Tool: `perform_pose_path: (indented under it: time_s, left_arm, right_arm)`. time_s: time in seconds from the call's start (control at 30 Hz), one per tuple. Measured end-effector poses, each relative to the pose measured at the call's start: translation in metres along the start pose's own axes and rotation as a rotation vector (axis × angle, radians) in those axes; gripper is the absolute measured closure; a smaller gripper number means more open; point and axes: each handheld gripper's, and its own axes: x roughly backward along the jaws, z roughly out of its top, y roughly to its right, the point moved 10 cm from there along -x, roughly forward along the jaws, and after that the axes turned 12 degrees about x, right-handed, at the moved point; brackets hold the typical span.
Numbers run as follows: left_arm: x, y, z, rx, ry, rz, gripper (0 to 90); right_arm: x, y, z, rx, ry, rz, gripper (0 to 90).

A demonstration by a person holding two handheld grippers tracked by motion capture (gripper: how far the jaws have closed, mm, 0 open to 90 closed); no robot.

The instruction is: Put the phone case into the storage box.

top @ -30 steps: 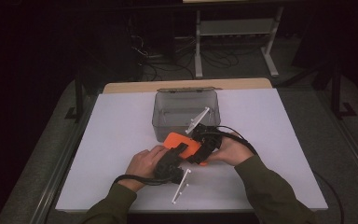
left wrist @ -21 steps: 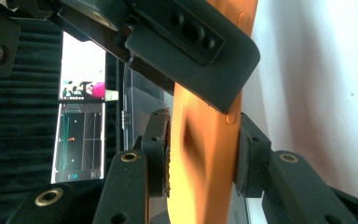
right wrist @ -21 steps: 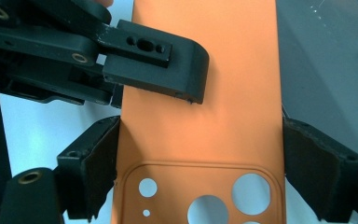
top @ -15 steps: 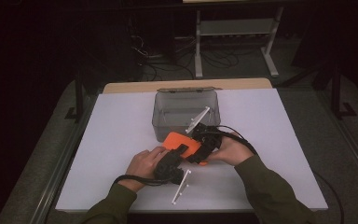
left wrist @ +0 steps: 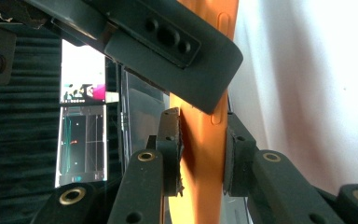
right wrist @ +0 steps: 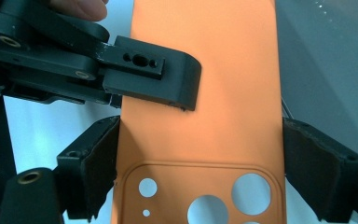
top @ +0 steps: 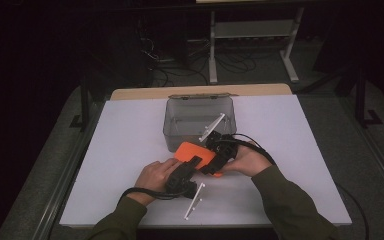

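Note:
An orange phone case [top: 192,151] with camera cutouts is held just above the white table between both hands. My left gripper [top: 193,162] comes from the lower left. Its jaws have just been closing, and the pads [left wrist: 170,140] now press on both faces of the thin case [left wrist: 200,177]. My right gripper [top: 209,161] reaches in from the right and spans the case's width. Its pads [right wrist: 98,163] sit against the two long edges of the case [right wrist: 214,70]. One jaw of the left gripper [right wrist: 149,79] lies on the case's back.
A clear plastic box [top: 175,132] with its lid hinged back stands just behind the hands. The white table top [top: 290,150] spreads to both sides. Cables trail from both grippers. A metal stand [top: 250,30] is on the floor beyond the table.

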Motion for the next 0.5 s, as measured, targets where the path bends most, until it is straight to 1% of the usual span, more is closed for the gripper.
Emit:
perform_pose_path:
  time_s: [0.27,0.37,0.4,0.5]
  left_arm:
    - [0.0002,-0.0004,0.0003,-0.003,0.003,0.006,75.2]
    - [0.0002,0.0000,0.0005,-0.010,0.007,0.010,76.3]
    - [0.0010,-0.0004,-0.0001,-0.022,-0.002,0.010,76.7]
    - [0.0010,-0.0004,0.0001,-0.019,0.002,0.010,78.5]
  right_arm:
    - [0.0003,0.0017,-0.0003,-0.009,0.005,0.035,14.9]
    - [-0.0001,0.0019,-0.0006,-0.016,0.004,0.042,14.6]
    - [-0.0003,0.0018,-0.0007,-0.015,0.004,0.043,14.5]
    - [0.0000,0.0018,-0.0007,-0.021,0.011,0.054,14.5]
